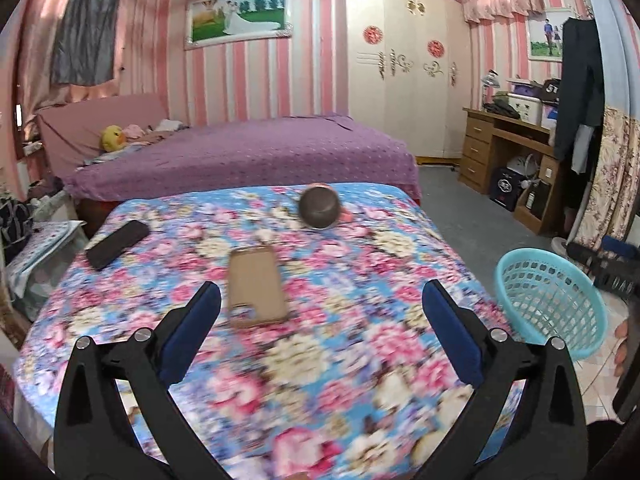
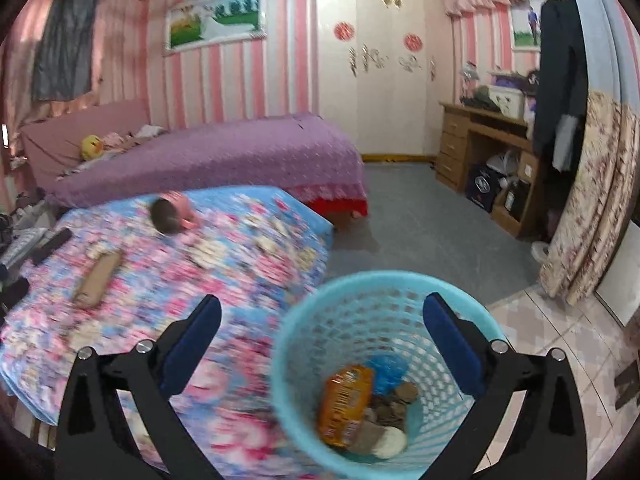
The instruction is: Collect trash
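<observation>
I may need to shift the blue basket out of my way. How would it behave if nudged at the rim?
The blue basket looks like thin open-mesh plastic, so probably light. It is tall and narrow-based, holding only a few wrappers, so a rim push would likely tip it.

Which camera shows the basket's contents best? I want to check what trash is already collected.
The right wrist view: it looks down into the blue basket, showing an orange snack wrapper, blue plastic and crumpled scraps. The left wrist view shows only the basket's outside and rim beside the table, contents hidden.
</observation>
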Demonstrator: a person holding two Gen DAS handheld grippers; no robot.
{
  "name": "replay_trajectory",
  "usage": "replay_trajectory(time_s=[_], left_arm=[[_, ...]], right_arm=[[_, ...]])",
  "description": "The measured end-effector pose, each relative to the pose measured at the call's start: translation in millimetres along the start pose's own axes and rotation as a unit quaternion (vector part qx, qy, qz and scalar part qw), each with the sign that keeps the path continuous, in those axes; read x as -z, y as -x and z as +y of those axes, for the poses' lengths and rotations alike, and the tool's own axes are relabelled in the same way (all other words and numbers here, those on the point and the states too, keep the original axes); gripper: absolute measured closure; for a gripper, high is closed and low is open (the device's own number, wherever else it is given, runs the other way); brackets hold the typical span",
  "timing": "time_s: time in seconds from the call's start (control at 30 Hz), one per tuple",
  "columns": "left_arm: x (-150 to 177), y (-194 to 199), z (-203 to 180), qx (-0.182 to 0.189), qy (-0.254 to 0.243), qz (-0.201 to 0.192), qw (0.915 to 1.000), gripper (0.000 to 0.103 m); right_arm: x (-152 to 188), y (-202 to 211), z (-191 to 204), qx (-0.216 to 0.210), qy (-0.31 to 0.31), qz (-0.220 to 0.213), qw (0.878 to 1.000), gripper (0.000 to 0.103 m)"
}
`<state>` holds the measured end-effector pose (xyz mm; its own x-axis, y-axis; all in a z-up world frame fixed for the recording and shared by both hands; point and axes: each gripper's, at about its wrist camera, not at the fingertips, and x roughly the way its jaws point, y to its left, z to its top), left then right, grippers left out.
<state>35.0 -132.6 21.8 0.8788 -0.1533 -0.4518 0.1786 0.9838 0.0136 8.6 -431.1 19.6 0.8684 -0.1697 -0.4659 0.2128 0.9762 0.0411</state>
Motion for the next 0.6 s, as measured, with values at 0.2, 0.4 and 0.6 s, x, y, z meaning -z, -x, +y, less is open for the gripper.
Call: replay_trajectory(time_s=[0.2,0.4,0.6], left_arm=[[24.4,15.1,41.3,-0.009,0.035,0.012,0.9993,0.006],[51.3,19.1,59.4,-0.02,0.036,0.029,0.9987,0.006],[59.4,17.4,67.4,-0.025,0.026,0.024,0.9991,0.006]], right_arm=[[12.6,39.0,58.2,-0.037,0.008,-0.016,0.999,0.004],[36.4,52.6,93.9,-0.05,0.012,-0.03,0.998,0.004],[49.4,45.4,121.5,-0.058,0.041,-0.032,0.997,0.004]])
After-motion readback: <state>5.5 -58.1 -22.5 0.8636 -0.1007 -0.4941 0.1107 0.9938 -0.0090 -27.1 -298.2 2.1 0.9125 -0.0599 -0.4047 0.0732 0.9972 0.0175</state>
